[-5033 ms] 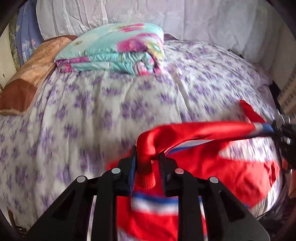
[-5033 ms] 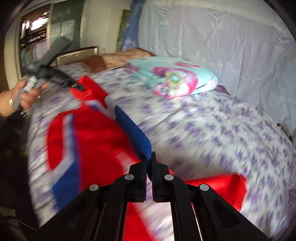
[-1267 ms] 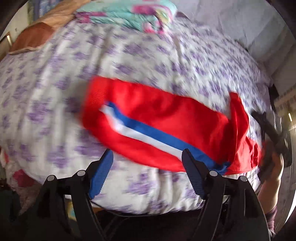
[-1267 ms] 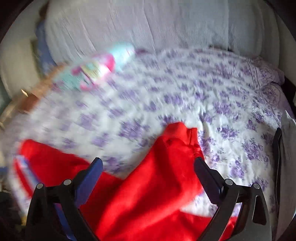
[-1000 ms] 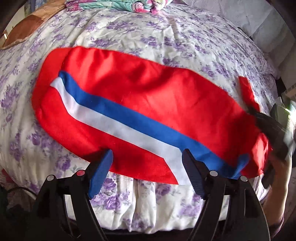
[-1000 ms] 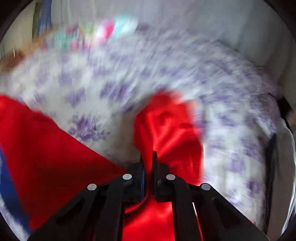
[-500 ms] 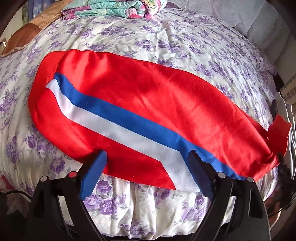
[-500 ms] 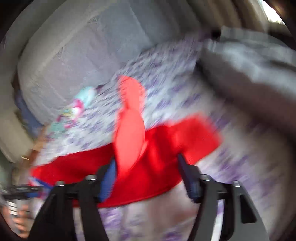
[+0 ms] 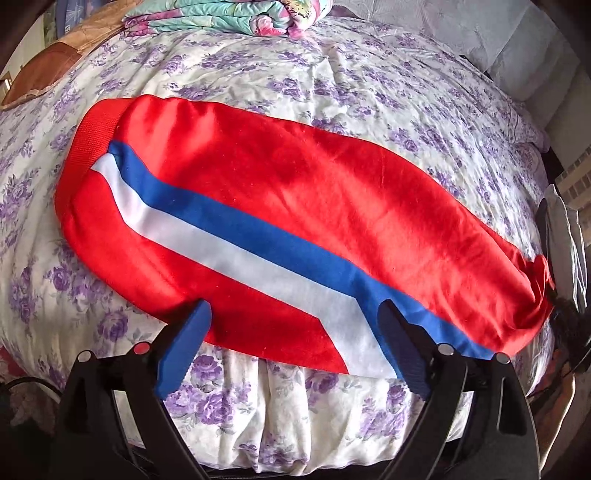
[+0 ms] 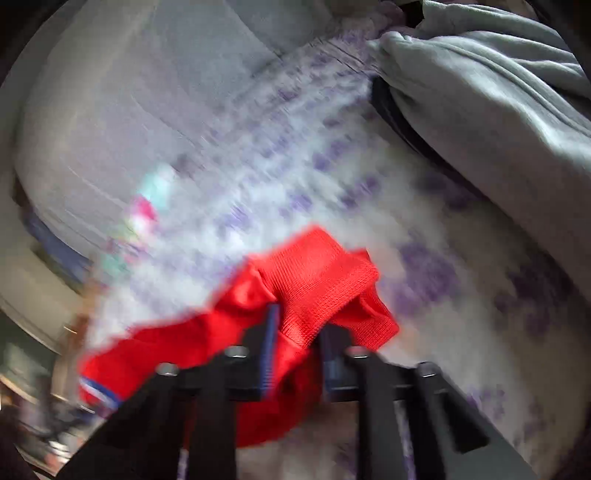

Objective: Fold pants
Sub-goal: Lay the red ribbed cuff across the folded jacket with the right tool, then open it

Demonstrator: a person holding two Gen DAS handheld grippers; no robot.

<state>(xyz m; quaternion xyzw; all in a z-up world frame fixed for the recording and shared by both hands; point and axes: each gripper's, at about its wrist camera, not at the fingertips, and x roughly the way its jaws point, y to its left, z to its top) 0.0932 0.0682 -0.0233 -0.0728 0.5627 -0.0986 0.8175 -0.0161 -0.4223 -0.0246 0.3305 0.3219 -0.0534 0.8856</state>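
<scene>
The red pants [image 9: 295, 206] with a blue and white side stripe lie lengthwise across the flowered bed, waistband at the left, cuffs at the right edge. My left gripper [image 9: 291, 325] is open and empty, hovering over the pants' near edge. In the blurred right wrist view, my right gripper [image 10: 295, 332] is closed on the bunched red ribbed cuff end of the pants [image 10: 317, 284]. The right gripper itself is a dark shape at the far right of the left wrist view [image 9: 569, 321].
A folded turquoise floral blanket [image 9: 229, 14] and a brown pillow [image 9: 51, 59] lie at the bed's far side. The purple-flowered sheet [image 9: 369, 74] covers the bed. A grey cloth [image 10: 498, 92] lies at the bed's right edge.
My left gripper let go of the pants and stays open above them. My right gripper opened, then closed again on the cuff end and is moving fast.
</scene>
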